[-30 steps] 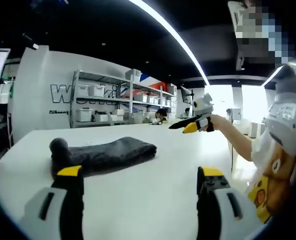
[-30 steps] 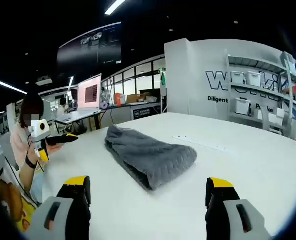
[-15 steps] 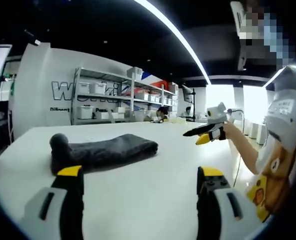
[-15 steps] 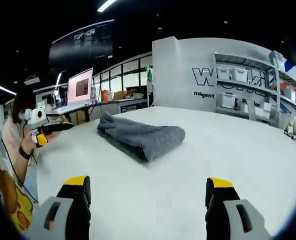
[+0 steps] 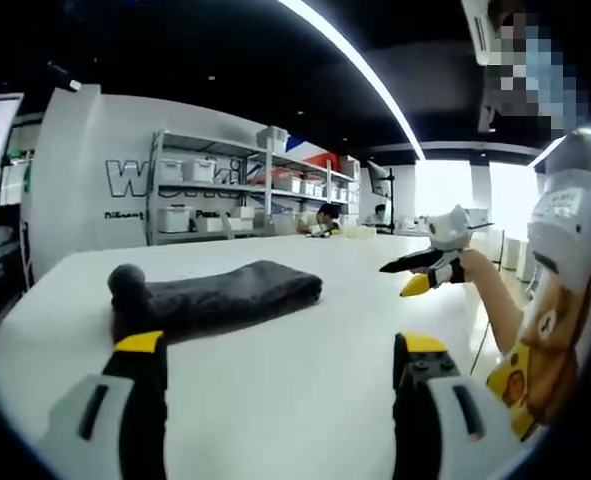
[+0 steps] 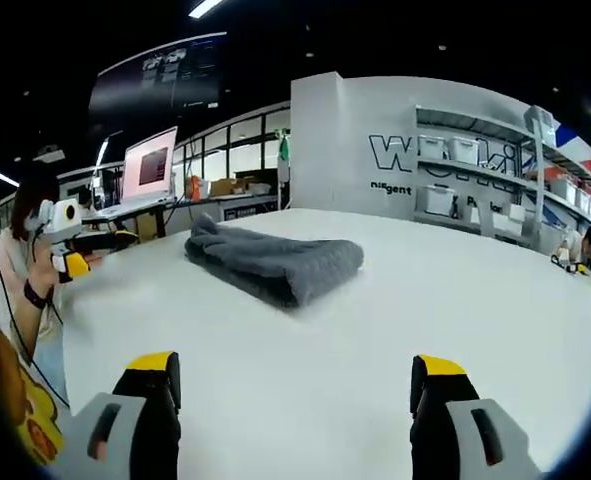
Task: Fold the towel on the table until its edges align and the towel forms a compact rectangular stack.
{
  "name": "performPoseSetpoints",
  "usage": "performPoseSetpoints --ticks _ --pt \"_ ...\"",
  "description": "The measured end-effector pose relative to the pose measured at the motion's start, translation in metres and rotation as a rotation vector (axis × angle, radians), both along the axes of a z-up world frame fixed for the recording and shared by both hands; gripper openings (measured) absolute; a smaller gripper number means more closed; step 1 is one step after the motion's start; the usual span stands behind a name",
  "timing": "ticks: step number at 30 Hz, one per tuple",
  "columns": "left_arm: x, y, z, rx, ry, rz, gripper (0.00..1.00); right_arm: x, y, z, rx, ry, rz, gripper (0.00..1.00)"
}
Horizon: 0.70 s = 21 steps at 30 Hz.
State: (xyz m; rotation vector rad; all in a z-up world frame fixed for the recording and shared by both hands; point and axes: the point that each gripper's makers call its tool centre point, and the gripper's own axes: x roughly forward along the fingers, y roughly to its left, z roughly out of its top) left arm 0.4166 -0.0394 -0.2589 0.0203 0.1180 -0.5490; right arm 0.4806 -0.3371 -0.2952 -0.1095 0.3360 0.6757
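A dark grey towel [image 5: 215, 296] lies folded into a long thick bundle on the white table [image 5: 275, 400]; one end bulges up into a rounded lump. In the right gripper view the same towel [image 6: 272, 264] sits beyond the jaws, towards the left. My left gripper [image 5: 280, 350] is open over bare table, well short of the towel. My right gripper [image 6: 293, 370] is also open with nothing between its jaws. The right gripper [image 5: 425, 270] appears in the left gripper view, held in a hand off to the right; the left gripper [image 6: 75, 250] appears at the left of the right gripper view.
The person [image 5: 550, 300] holding the grippers stands at the table's edge. Shelves [image 5: 235, 200] with white bins line the far wall. A lit monitor [image 6: 150, 172] stands on a desk behind the table. Another person [image 5: 325, 218] sits far back.
Both views have drawn back and lowered a little, so the towel looks smaller in the right gripper view. The towel itself has not moved. Both grippers stay open.
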Motion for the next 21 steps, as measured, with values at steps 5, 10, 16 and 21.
performPoseSetpoints --ticks 5,10,16,21 --pt "-0.001 0.006 0.000 0.043 0.026 -0.009 0.99 -0.002 -0.003 0.004 -0.012 -0.011 -0.051 1.00" --pt "-0.002 0.016 0.005 0.101 0.042 -0.012 0.99 -0.007 0.001 0.004 -0.034 -0.022 -0.059 1.00" --pt "0.003 0.027 0.015 0.181 0.065 -0.029 0.99 -0.011 0.007 0.001 -0.032 -0.022 -0.056 1.00" --pt "0.015 0.033 0.020 0.293 0.098 -0.056 0.98 -0.013 0.008 -0.001 -0.040 -0.022 -0.061 1.00"
